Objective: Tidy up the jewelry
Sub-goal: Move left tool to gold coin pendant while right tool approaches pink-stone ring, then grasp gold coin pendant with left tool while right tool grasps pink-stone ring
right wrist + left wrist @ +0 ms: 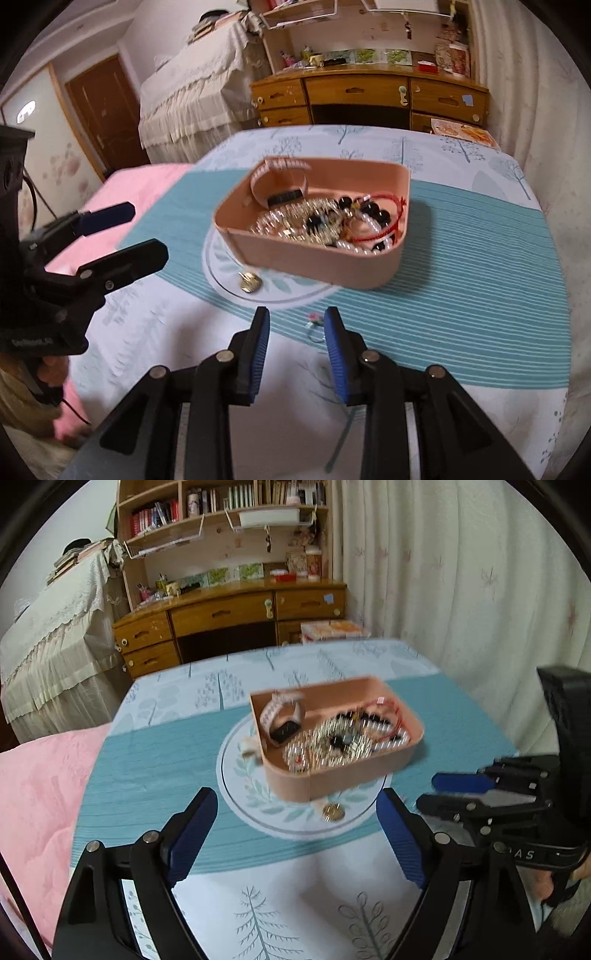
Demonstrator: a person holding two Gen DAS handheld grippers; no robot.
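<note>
Left gripper in the near foreground of its own view: jaws wide apart, nothing between the blue pads, nothing touched; they frame the near rim of the plate. Right gripper: jaws partly apart, pads not pressing on anything; a small ring with a pinkish top lies on the tablecloth between the fingertips, just beside the right-hand pad, contact unclear. A thin pale strip shows below the right pad, too blurred to identify. Each gripper also appears side-on in the other's view, with a bit of a hand gripping the handle at the frame edge. White lettering on both gripper bodies, blurred; only "AS" reads on the right one, the rest illegible. Next out: a gold round piece, maybe an earring or pendant, lies on the white leaf-print plate just in front of the box. The pink jewelry box sits on that plate, overhanging it to the right in the right wrist view. Its smaller back compartment holds a pale-strap watch with a dark face, standing on edge. The large front compartment holds a tangle: gold sparkly chain, black beads, white pearls, a red cord bracelet. A small pale item sits on the plate left of the box in the left wrist view. Pink quilt to the left. Far: wooden desk with drawers, bookshelf above, curtain to the right; no readable titles.
</note>
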